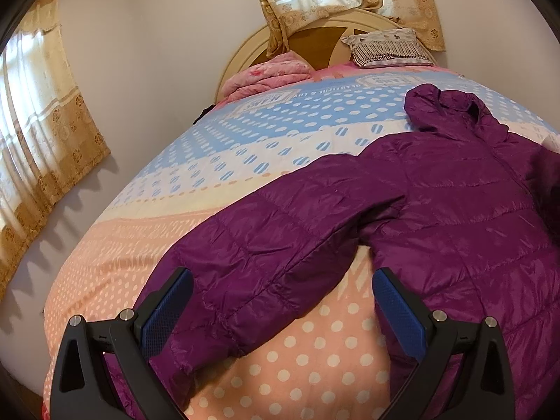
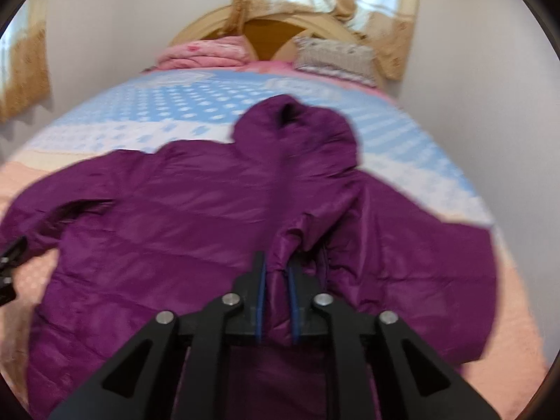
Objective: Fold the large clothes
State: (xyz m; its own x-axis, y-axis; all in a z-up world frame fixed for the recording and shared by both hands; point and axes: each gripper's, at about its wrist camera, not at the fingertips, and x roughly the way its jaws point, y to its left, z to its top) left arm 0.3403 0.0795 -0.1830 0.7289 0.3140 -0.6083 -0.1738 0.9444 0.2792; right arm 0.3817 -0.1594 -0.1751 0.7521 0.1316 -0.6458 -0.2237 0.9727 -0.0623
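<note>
- Grippers first: the left gripper (image 1: 281,318) hangs wide open over the near edge of the bed (image 1: 115,245), its blue pads astride the cuff end of the left sleeve (image 1: 252,266) without touching it, so it holds nothing.
- Right gripper (image 2: 277,269) has its pads narrow, with a fold of purple sleeve fabric between them; the view is blurred, and whether the pads press the cloth or have just let go I cannot tell.
- Jacket (image 2: 168,231), a purple quilted one with a hood (image 2: 297,129), lies face up across the bed, body spread flat.
- Done so far, as I judge: the right sleeve (image 2: 308,224) is drawn in over the chest.
- Left to do: the left sleeve is stretched out sideways and unfolded; the hood is not turned down and the body is not doubled over, so the fold looks only begun.
- Writing: the blue band of the bedcover (image 1: 308,112) carries upside-down lettering, roughly "BEAUTIFUL & LOV…"; the boxed words beside it are too small to read.
- No brand or label shows on the jacket.
</note>
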